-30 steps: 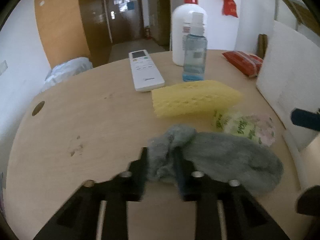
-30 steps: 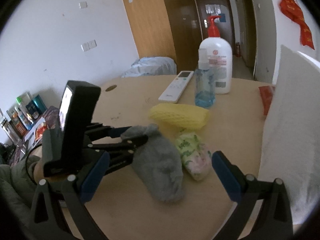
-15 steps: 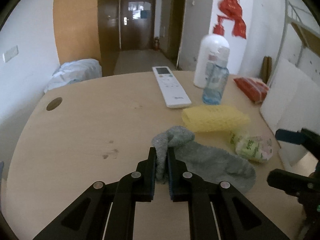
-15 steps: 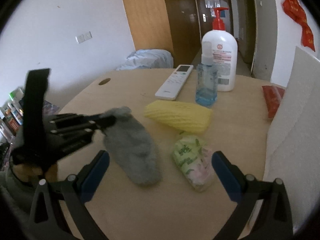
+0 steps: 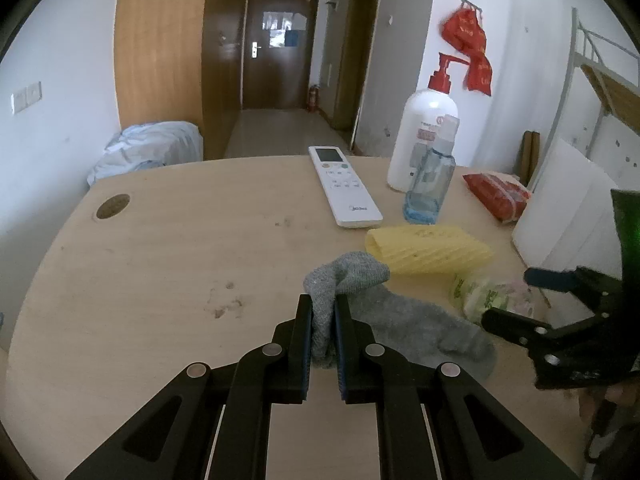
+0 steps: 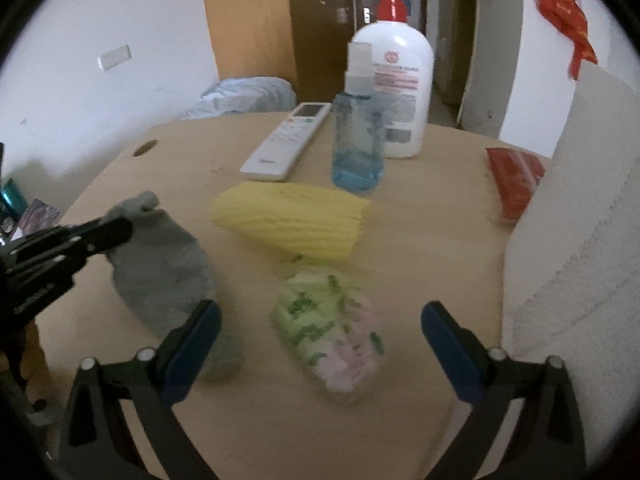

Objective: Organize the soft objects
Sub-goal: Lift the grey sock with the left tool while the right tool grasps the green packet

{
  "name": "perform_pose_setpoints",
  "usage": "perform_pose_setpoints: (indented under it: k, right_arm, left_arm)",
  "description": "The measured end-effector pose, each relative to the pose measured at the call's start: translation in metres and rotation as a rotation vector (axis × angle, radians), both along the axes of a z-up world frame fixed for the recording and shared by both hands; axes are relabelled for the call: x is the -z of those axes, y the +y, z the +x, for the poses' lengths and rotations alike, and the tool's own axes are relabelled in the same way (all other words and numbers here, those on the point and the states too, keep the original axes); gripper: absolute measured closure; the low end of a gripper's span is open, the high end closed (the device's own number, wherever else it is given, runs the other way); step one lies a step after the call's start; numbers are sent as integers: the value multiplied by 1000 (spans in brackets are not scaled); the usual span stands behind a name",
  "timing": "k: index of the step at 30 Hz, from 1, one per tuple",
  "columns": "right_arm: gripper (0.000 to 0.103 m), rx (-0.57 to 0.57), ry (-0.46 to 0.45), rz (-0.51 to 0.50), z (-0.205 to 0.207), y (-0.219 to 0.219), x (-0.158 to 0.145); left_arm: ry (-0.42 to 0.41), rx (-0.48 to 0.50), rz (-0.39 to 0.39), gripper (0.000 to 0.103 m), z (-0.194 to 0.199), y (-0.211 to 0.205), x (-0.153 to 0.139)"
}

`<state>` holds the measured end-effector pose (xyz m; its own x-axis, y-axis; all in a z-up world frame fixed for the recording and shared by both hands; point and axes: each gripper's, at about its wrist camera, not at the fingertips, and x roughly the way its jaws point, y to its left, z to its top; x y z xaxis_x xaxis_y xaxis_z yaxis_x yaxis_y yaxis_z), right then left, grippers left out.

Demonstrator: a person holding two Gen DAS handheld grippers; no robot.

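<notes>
My left gripper [image 5: 323, 316] is shut on the cuff end of a grey sock [image 5: 404, 324]; the rest of the sock lies on the wooden table [image 5: 168, 248]. The sock also shows in the right wrist view [image 6: 160, 268], with the left gripper [image 6: 116, 228] on its far end. A yellow sponge [image 5: 428, 254] [image 6: 292, 220] lies behind it. A green and pink floral soft packet [image 6: 332, 332] [image 5: 488, 296] lies between the wide-open fingers of my right gripper [image 6: 320, 332]. The right gripper [image 5: 520, 296] appears at the right edge of the left wrist view.
A white remote [image 5: 344, 186], a small blue spray bottle [image 5: 430, 180], a white pump bottle [image 5: 424, 136] and a red packet [image 5: 496, 196] stand at the back of the table. A white foam board [image 6: 580, 240] rises on the right. A cable hole [image 5: 113, 206] is at far left.
My left gripper closed on the sock and dragged it left, away from the floral packet. My right gripper moved forward and now straddles the packet.
</notes>
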<state>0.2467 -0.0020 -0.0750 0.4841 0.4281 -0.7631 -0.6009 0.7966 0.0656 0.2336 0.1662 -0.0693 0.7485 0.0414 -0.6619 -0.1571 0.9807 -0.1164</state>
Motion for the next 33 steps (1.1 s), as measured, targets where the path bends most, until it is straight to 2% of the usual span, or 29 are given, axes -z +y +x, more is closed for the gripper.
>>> perform_pose_setpoints:
  k: [2, 4, 6, 12, 14, 16, 21, 33]
  right_arm:
    - [15, 16, 5, -20, 3, 0, 3]
    - [30, 22, 12, -41, 5, 2, 7]
    - [38, 26, 32, -51, 8, 3, 11]
    - [40, 27, 54, -68, 9, 3, 16]
    - [45, 25, 52, -66, 9, 2, 16]
    - [57, 27, 47, -70, 8, 3, 15]
    - [69, 35, 65, -35, 5, 0, 13]
    - [69, 27, 48, 77, -16, -16, -9]
  left_arm:
    - [-3, 1, -8, 92, 0, 1, 0]
    - [-4, 2, -4, 92, 0, 0, 0]
    - [0, 7, -5, 92, 1, -1, 0]
    - [-1, 17, -7, 92, 0, -3, 0]
    - [-3, 20, -7, 92, 0, -4, 0]
    - [-5, 20, -10, 92, 0, -4, 0]
    - [-15, 35, -12, 92, -2, -7, -3]
    - [-65, 69, -43, 92, -14, -14, -18]
